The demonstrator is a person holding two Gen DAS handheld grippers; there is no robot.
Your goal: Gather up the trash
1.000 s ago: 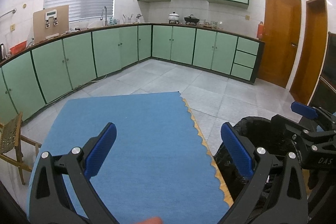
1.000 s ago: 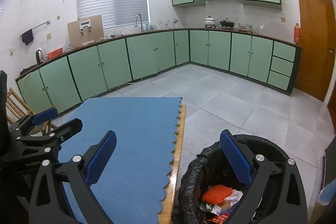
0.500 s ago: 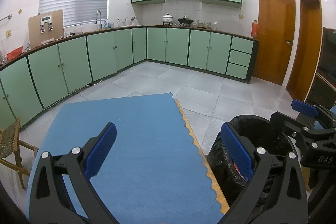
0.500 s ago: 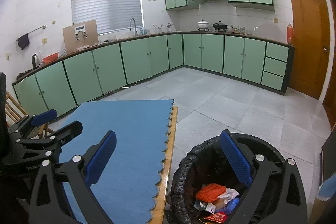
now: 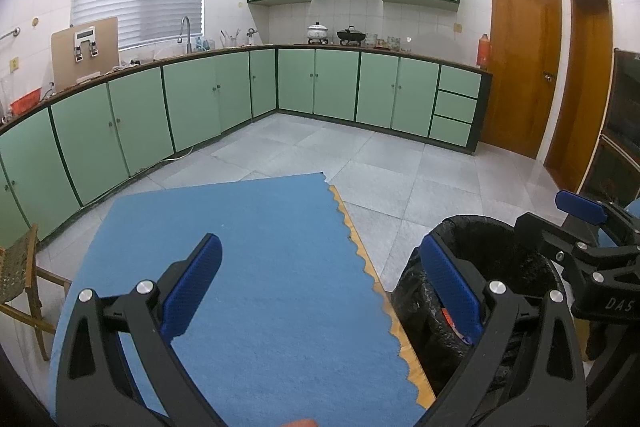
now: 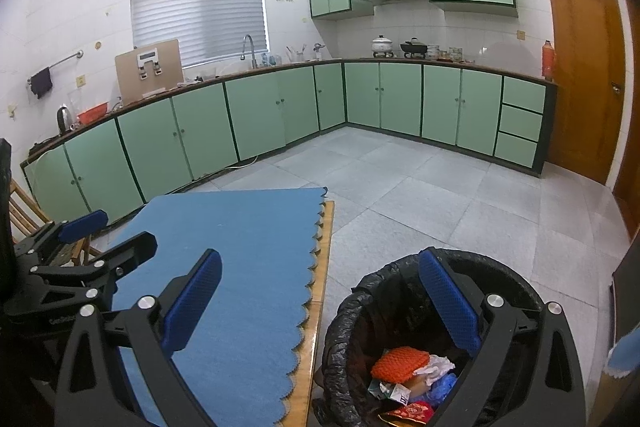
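Left gripper (image 5: 316,279), lower left: fingers spread wide, holding nothing, over a bare blue mat (image 5: 260,267) on the tabletop. Right gripper (image 6: 320,295): spread too, lifted higher than before. Trash (image 6: 404,367) already in the black bin (image 6: 348,327), lower right. Looked done.

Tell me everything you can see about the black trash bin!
The trash bin is round and lined with a crinkly black plastic bag folded over its rim. It stands upright on the grey tiled floor, right beside the table's wooden edge. Inside lies trash: an orange netted piece, white crumpled wrapping, something blue and a red packet. Both grippers are open and empty.
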